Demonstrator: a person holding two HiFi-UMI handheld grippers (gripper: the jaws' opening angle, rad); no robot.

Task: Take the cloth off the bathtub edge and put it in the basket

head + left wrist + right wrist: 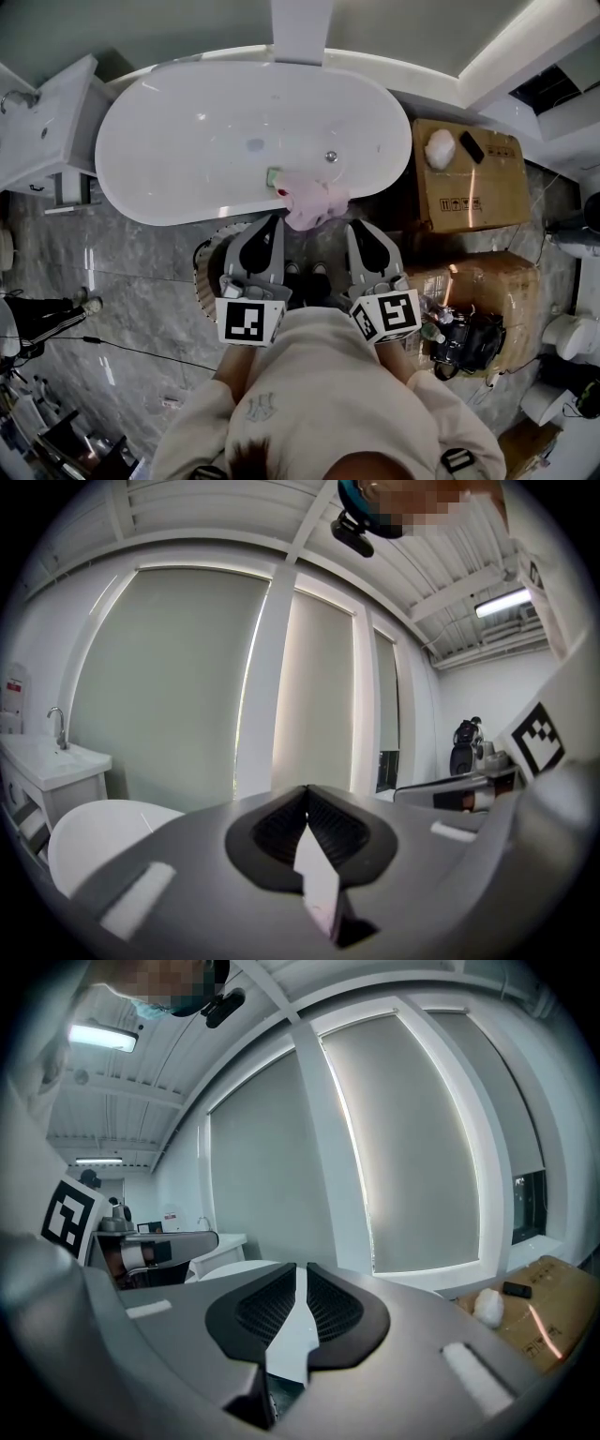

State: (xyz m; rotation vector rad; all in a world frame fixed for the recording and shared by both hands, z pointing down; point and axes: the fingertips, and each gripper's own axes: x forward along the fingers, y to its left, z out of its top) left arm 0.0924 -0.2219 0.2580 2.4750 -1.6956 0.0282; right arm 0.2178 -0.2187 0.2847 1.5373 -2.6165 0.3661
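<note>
1. Pink cloth lies draped over the near edge of the bathtub, a little right of that edge's middle. Part of it rests on the rim and a bunched end droops down the tub's outer wall. Nothing grips it, so the step in hand is the reach and grasp.
2. Both tools are empty and closed. The left gripper has its jaws meeting at the tips, and the right gripper has its jaws together but for a sliver. They hang just short of the bathtub's near wall, one on each side of the cloth, and neither gripper's own view shows the cloth.
3. Spread the jaws before going in. The left gripper looks the handier, being close to both cloth and basket. Tip it down toward the tub edge so the cloth comes between the jaws.
4. Bite the thick drooping fold outside the bathtub, not a thin corner, since soft cloth likely slips from a shallow pinch.
5. Steer clear of the small green thing on the tub rim just left of the cloth.
6. Lift straight up off the tub edge before swinging away, so the trailing end does not snag.
7. Carry the cloth to the basket, which stands on the floor in front of the bathtub, under the left gripper. Let go low over its mouth.
</note>
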